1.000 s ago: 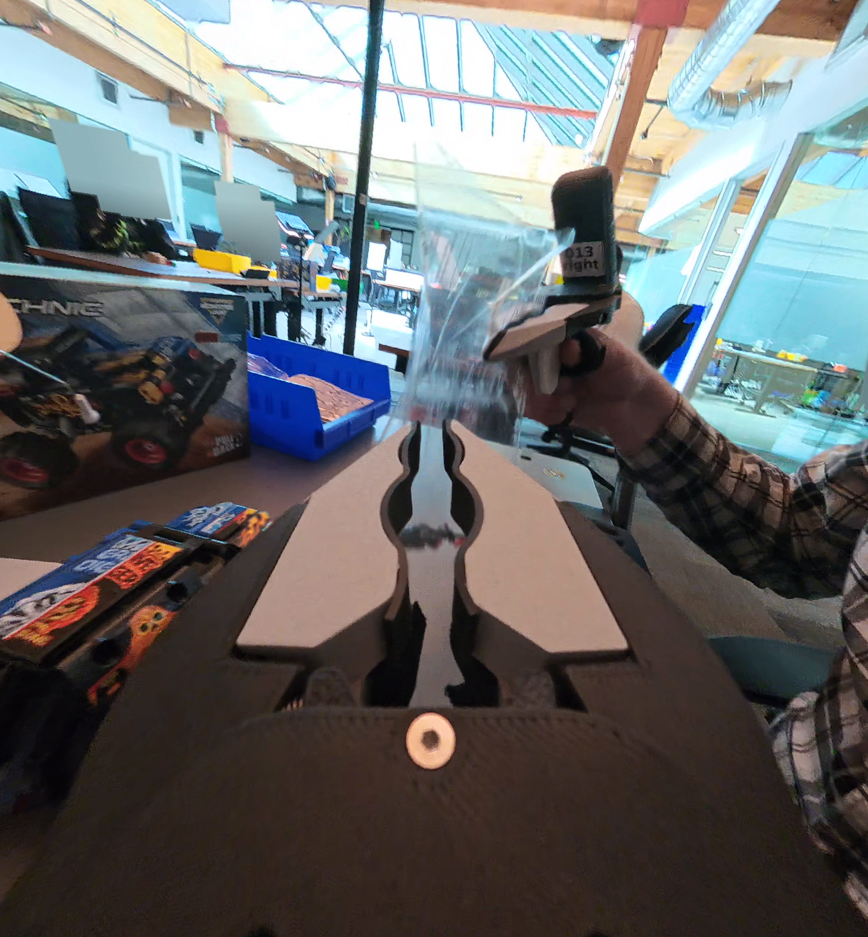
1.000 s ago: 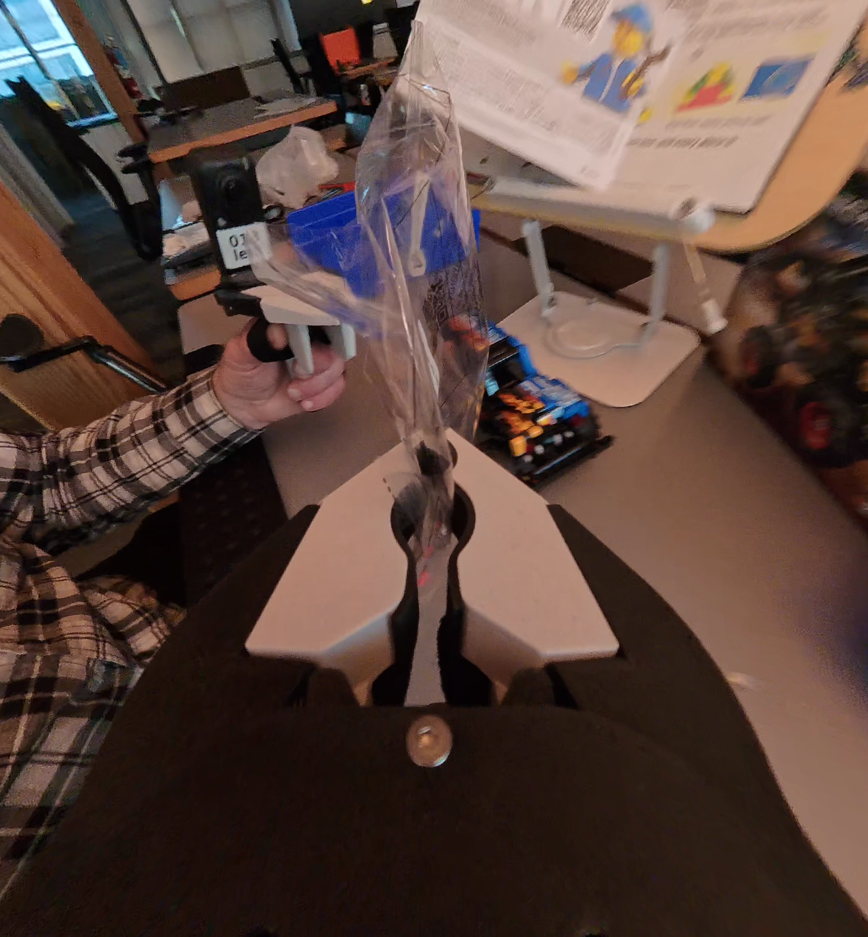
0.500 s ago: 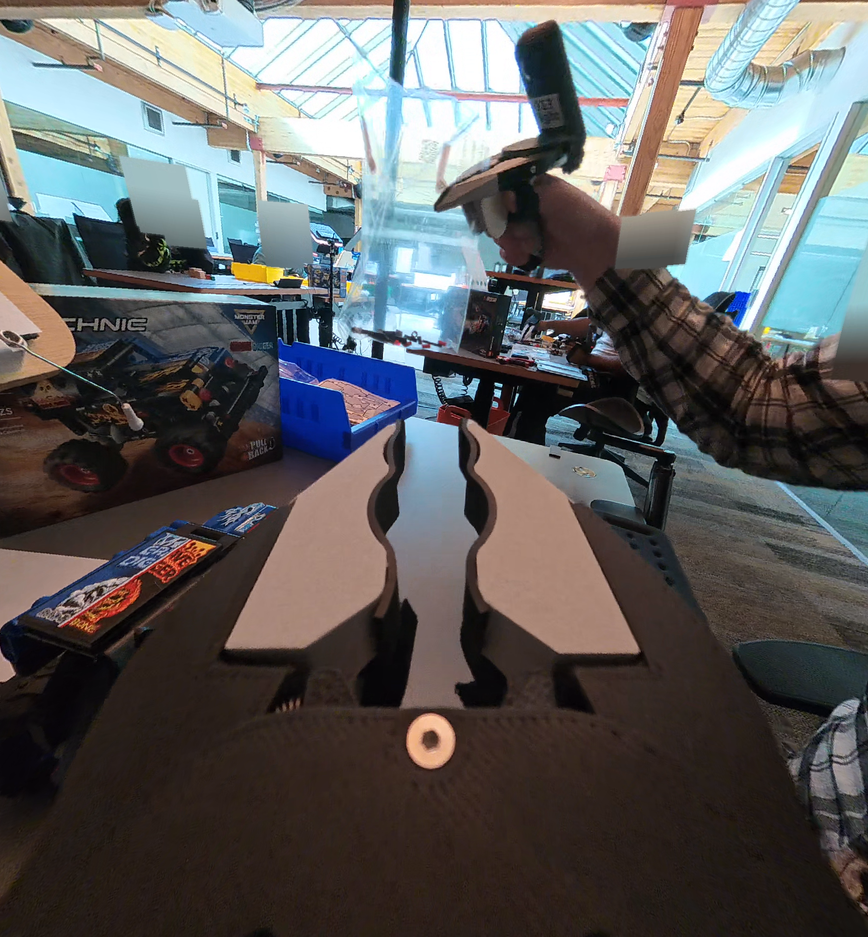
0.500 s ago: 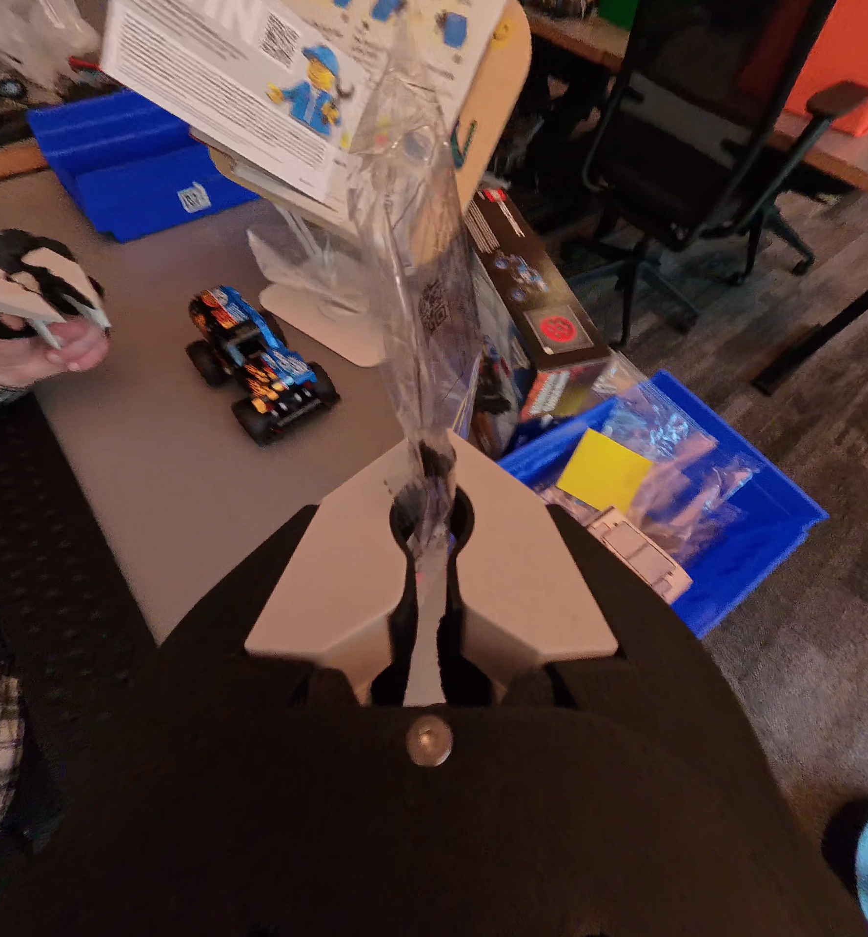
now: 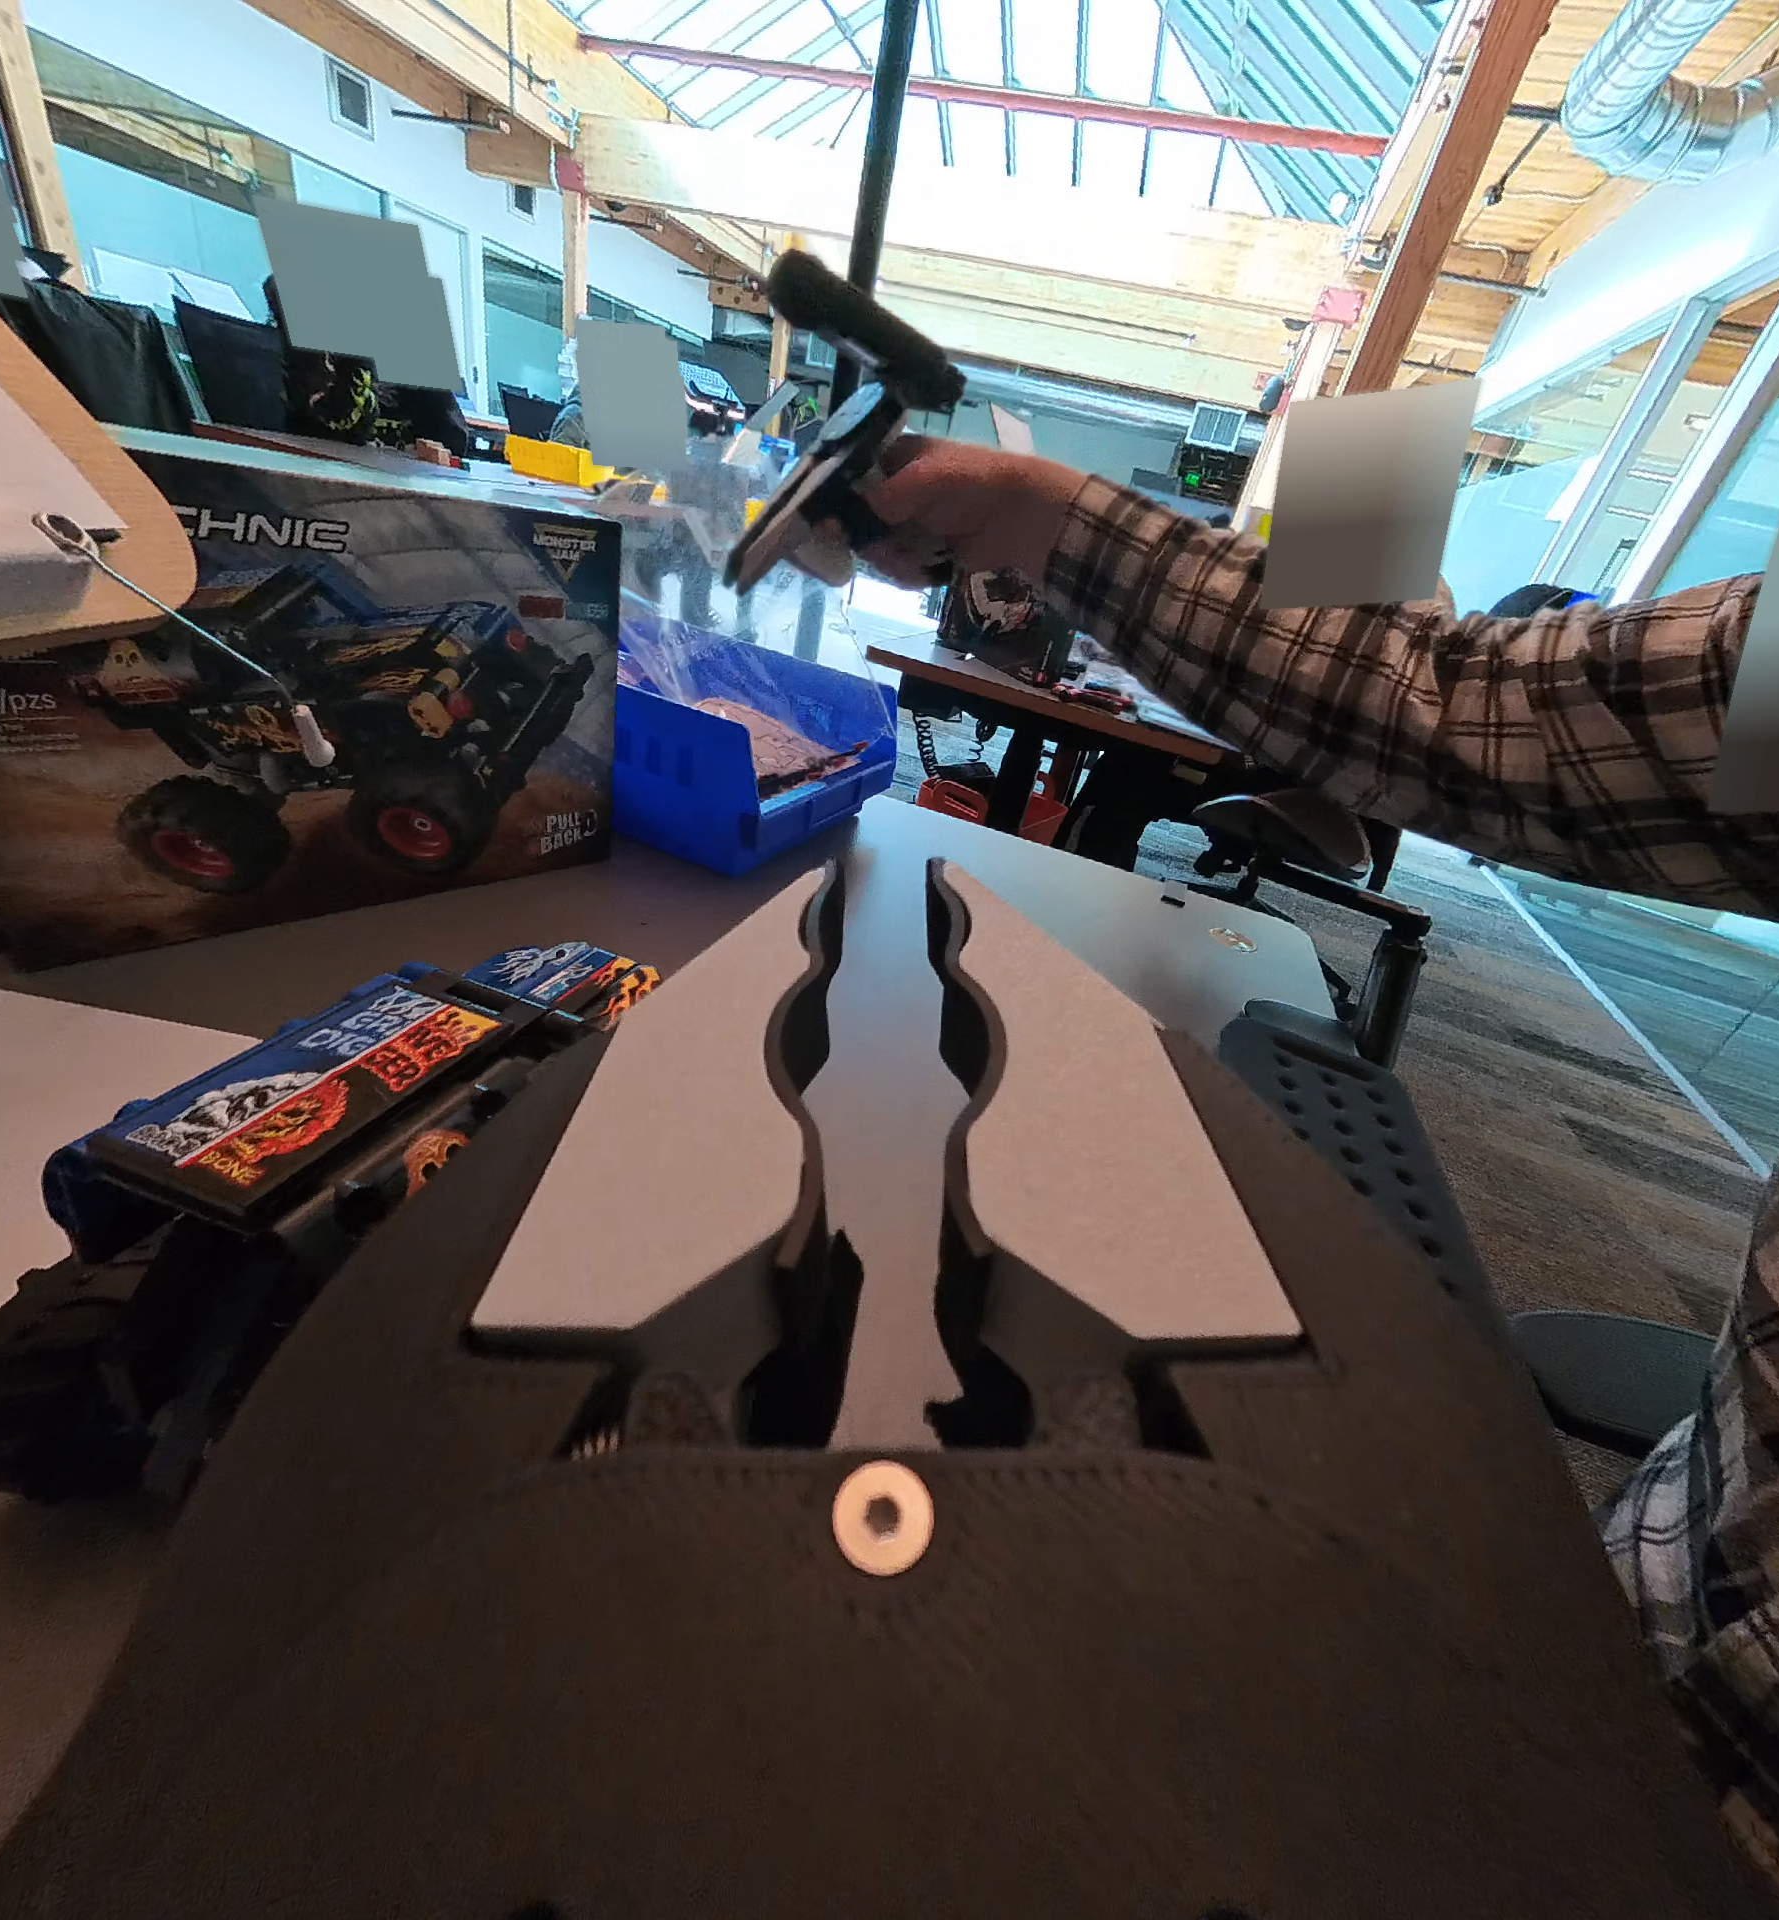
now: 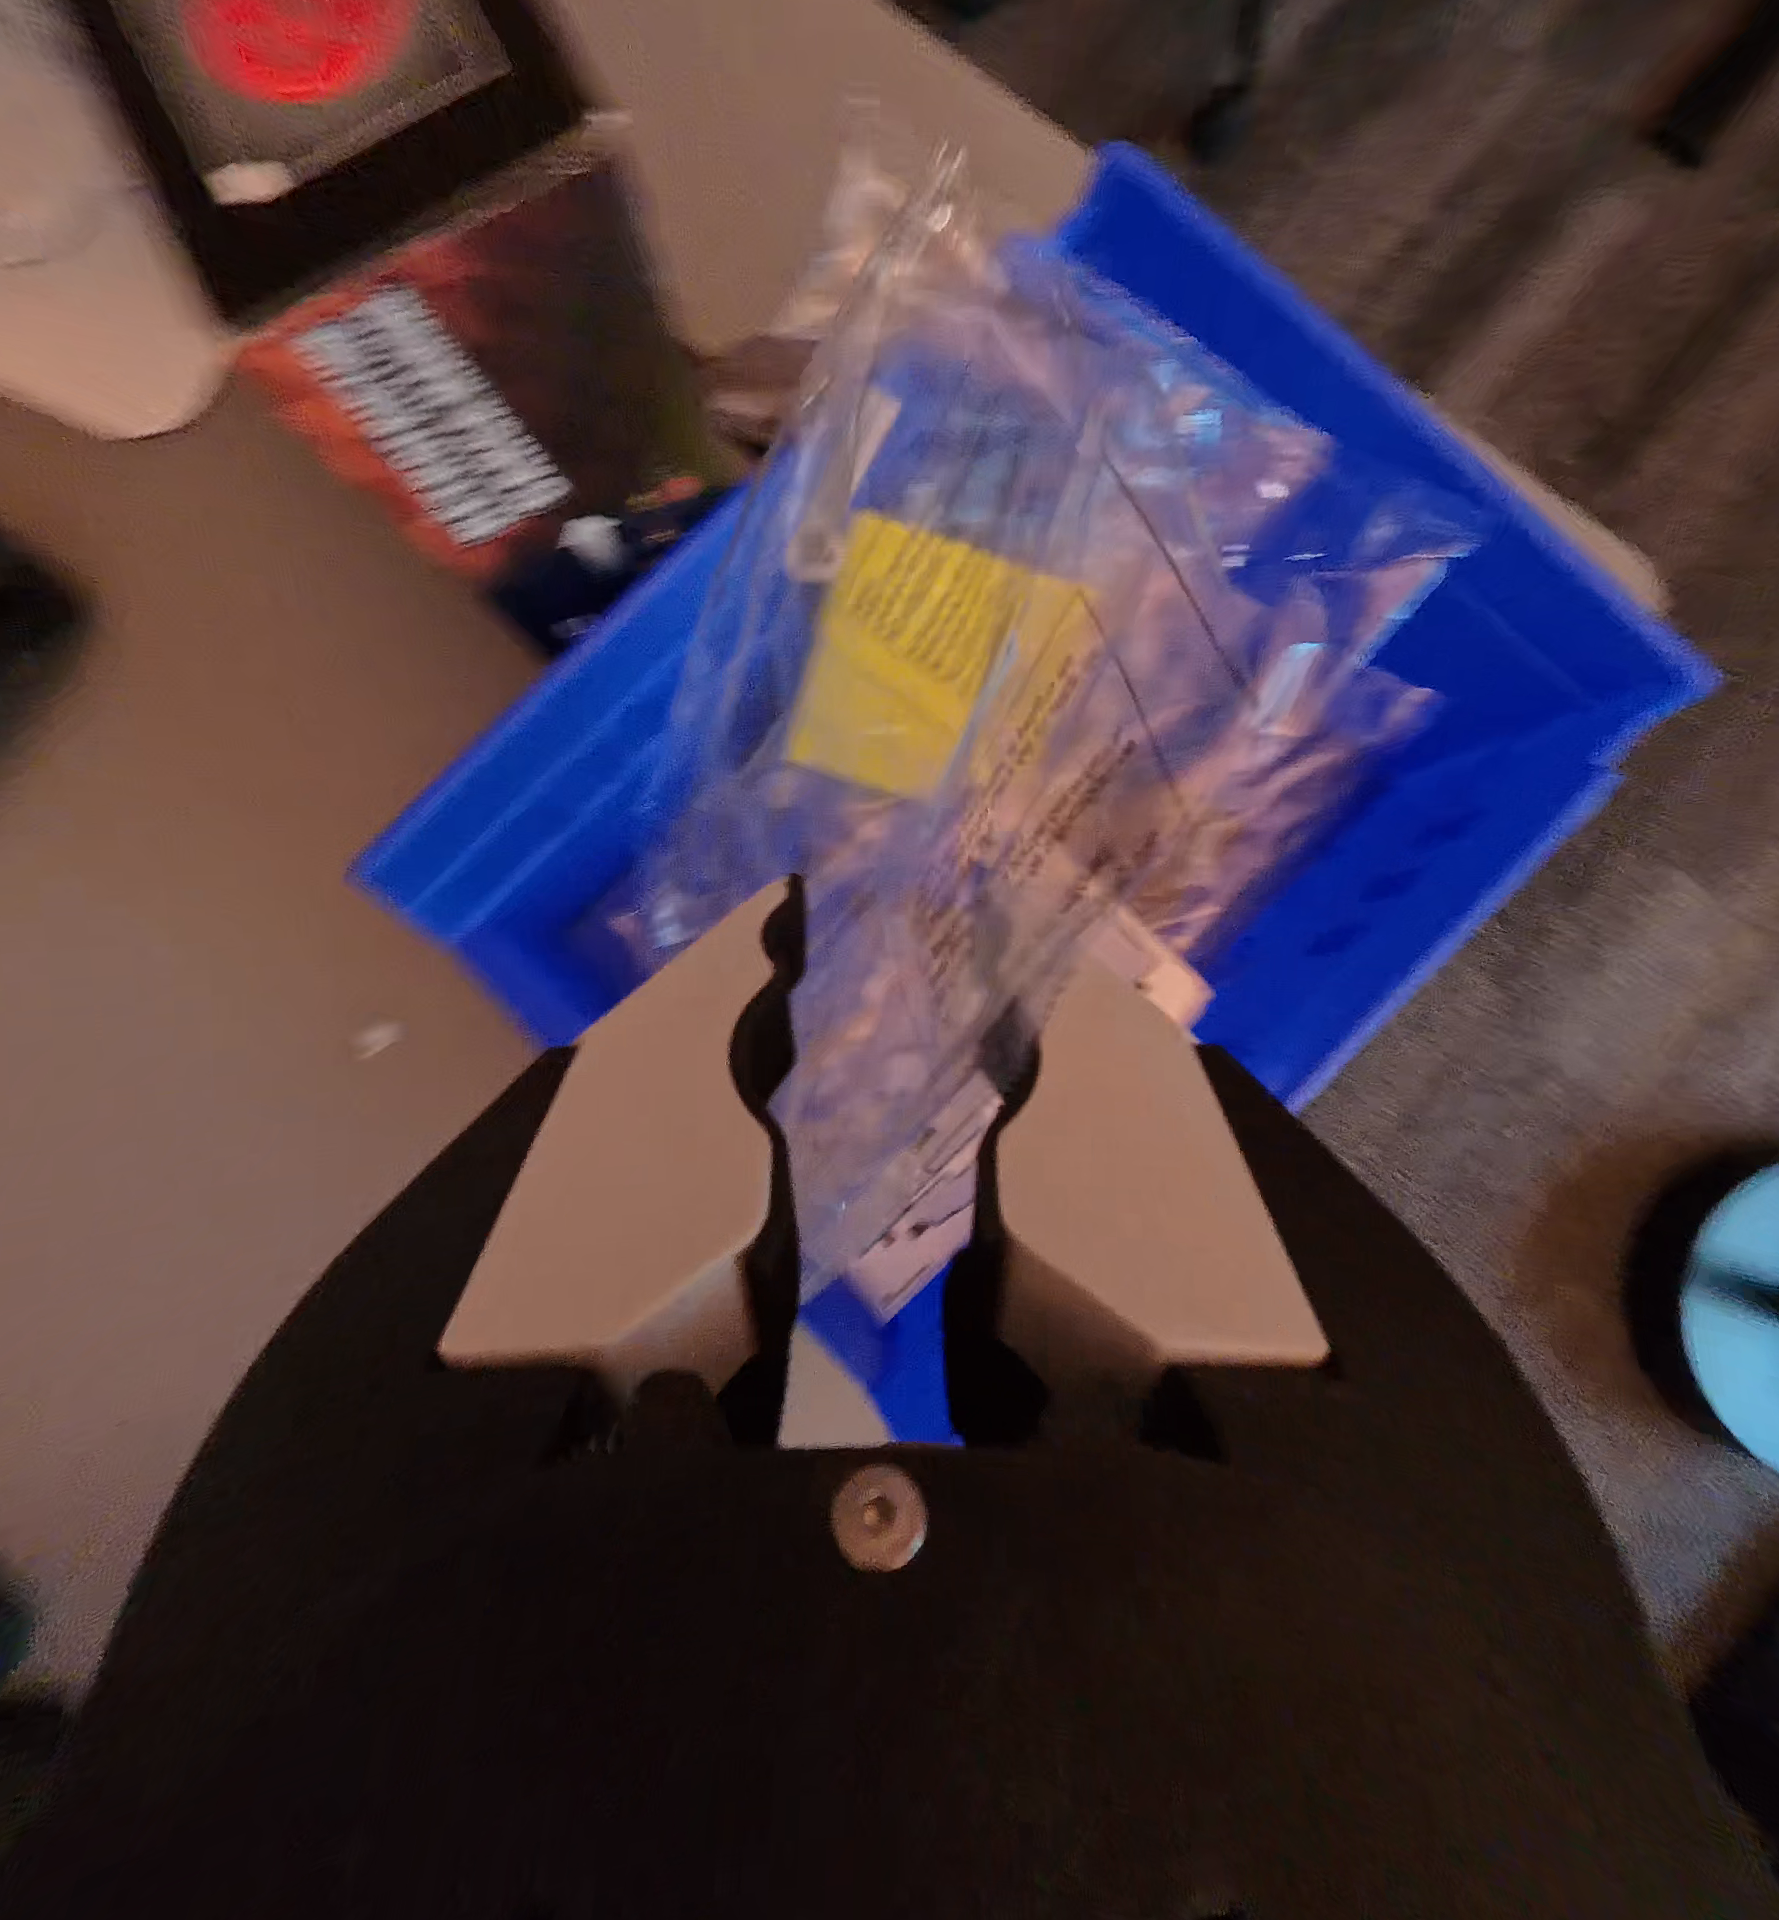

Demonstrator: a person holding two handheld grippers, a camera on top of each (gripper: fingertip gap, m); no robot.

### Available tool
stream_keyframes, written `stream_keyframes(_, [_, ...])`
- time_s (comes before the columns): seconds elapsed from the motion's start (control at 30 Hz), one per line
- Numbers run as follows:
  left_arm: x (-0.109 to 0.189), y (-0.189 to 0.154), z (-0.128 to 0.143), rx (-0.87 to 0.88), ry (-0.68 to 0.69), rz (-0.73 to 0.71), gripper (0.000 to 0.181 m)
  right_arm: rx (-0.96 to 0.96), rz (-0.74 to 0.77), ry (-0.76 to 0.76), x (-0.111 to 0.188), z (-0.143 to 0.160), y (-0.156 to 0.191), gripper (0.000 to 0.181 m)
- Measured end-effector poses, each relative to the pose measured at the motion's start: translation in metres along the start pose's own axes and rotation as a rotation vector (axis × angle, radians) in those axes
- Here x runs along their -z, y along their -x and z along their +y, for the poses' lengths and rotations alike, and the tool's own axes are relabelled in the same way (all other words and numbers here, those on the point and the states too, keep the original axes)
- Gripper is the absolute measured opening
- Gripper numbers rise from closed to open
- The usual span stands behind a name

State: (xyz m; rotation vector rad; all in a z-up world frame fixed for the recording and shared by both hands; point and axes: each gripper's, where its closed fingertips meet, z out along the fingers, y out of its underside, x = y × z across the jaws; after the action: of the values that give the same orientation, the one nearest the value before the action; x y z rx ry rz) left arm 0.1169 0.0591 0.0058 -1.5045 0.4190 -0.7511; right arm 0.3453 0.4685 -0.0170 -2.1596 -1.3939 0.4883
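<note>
Right gripper (image 6: 926,935) jaws are apart, with a clear bag (image 6: 968,623) between them, above the blue bin (image 6: 1550,665). Left gripper (image 5: 883,873) jaws are apart and empty, beside the toy truck (image 5: 293,1101).

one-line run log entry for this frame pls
left gripper: open, empty, beside toy truck | right gripper: open, clear bag between fingers, over blue bin

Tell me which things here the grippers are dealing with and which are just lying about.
In hand: right gripper, open, clear bag in its gap, above blue bin.
Lying about: toy truck, toy box; left gripper open, empty.
</note>
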Motion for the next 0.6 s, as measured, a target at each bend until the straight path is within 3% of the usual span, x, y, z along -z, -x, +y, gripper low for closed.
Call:
stream_keyframes(0.1, [0.0, 0.003, 0.002, 0.005, 0.009, -0.006, 0.014, -0.024, 0.19, 0.047, -0.015, 0.001, -0.028, 0.054])
stream_keyframes(0.17, [0.0, 0.004, 0.003, 0.009, 0.011, -0.008, 0.014, 0.003, 0.332, 0.017, -0.01, -0.008, -0.042, 0.068])
stream_keyframes(0.27, [0.0, 0.004, 0.003, 0.011, 0.01, -0.007, 0.014, 0.005, 0.454, -0.087, 0.002, -0.024, -0.055, 0.072])
stream_keyframes(0.33, [-0.001, 0.003, 0.004, 0.01, 0.015, -0.005, 0.014, 0.024, 0.513, 0.001, -0.001, -0.015, -0.064, 0.075])
stream_keyframes(0.37, [-0.002, 0.003, 0.004, 0.009, 0.018, -0.004, 0.015, 0.031, 0.524, 0.033, -0.001, -0.011, -0.065, 0.075])
stream_keyframes(0.43, [-0.002, 0.003, 0.005, 0.005, 0.024, -0.007, 0.015, 0.047, 0.411, 0.033, -0.009, -0.009, -0.043, 0.055])
stream_keyframes(0.6, [-0.001, 0.002, 0.003, 0.006, 0.018, -0.004, 0.014, 0.016, 0.211, 0.146, -0.056, 0.02, -0.003, 0.048])
